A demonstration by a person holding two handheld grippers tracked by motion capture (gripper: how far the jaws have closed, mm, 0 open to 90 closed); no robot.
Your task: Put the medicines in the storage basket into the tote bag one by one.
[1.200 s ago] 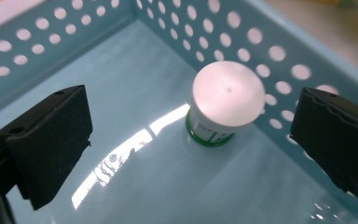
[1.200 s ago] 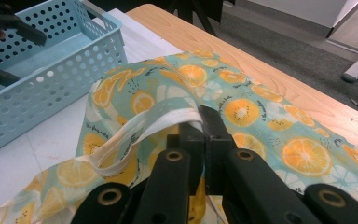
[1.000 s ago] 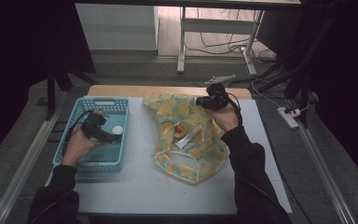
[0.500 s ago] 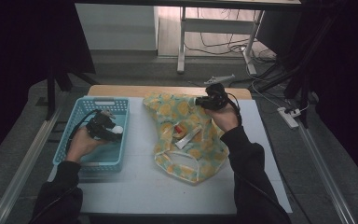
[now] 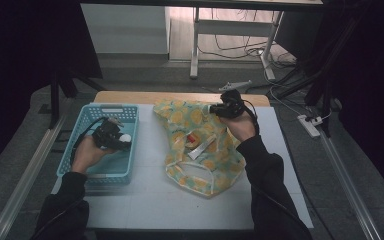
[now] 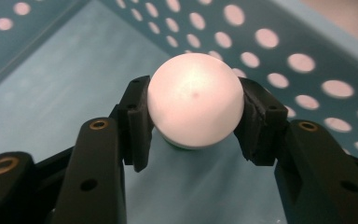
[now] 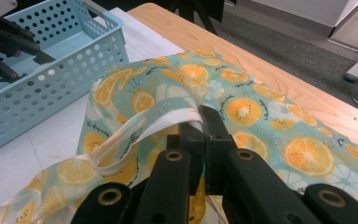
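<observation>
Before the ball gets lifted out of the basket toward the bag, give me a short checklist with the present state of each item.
1. Left tool on the white ball: its jaws have just been closing and the pads touch both sides. Ok.
2. Ball centred between the pads: ok.
3. Ball free of the blue basket wall: ok, wall stands behind it.
4. Right tool shut on the bag's white strap: ok.
5. Mouth of the orange-print bag open wide enough: cannot tell.
6. Red item and white strip lying at the bag: whether they block the way, cannot tell.
</observation>
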